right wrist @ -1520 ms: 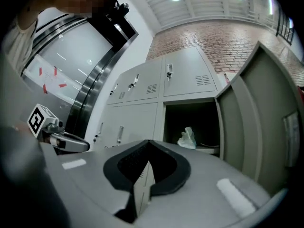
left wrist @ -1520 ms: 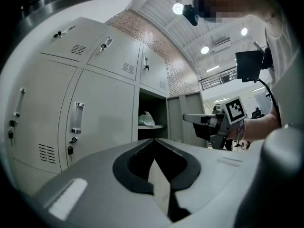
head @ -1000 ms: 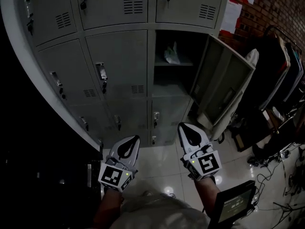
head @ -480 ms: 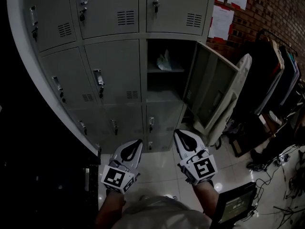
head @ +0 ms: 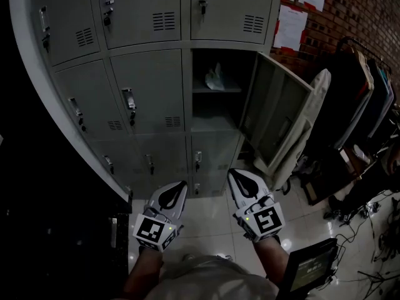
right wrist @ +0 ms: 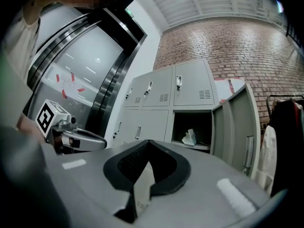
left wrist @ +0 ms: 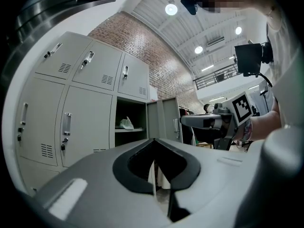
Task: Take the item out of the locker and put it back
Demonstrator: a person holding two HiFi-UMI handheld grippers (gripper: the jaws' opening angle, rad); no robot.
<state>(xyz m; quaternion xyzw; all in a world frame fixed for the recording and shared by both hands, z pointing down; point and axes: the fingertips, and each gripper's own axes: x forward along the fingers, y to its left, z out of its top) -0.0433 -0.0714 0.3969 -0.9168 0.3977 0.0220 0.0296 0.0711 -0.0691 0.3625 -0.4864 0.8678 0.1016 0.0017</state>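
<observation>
Left gripper and right gripper have jaws closed, empty, well apart from the open locker; a pale item, perhaps a bag, lies on its shelf.

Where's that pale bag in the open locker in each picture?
Head view: bag in the upper middle.
Left gripper view: bag left of centre.
Right gripper view: bag right of centre.
Shared landmark: open locker door, right of the bag everywhere.
</observation>
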